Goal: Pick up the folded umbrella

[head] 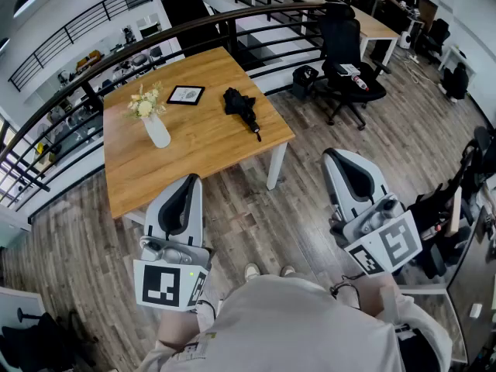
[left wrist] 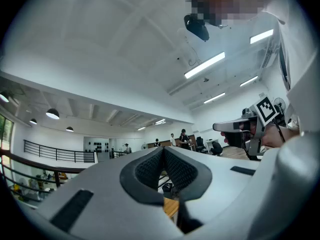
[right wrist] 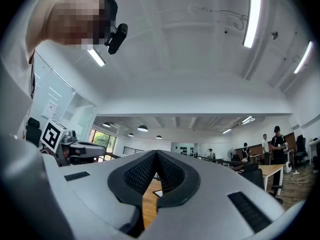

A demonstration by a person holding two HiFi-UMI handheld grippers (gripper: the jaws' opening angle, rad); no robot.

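The folded black umbrella (head: 241, 108) lies on the right part of the wooden table (head: 194, 149), its tip toward the table's near right corner. Both grippers are held well short of the table, in front of the person's body, and tilted slightly upward. My left gripper (head: 188, 184) is shut and empty, just off the table's near edge. My right gripper (head: 338, 158) is also shut and empty, to the right of the table over the floor. In the left gripper view the jaws (left wrist: 163, 151) meet at the tip; the same holds in the right gripper view (right wrist: 156, 156). The umbrella is in neither gripper view.
A white vase with flowers (head: 155, 126) and a dark framed tablet (head: 185, 94) stand on the table left of the umbrella. A black office chair (head: 345, 68) is behind and right of the table. A curved black railing (head: 155, 41) runs behind it. People stand far off (right wrist: 276, 139).
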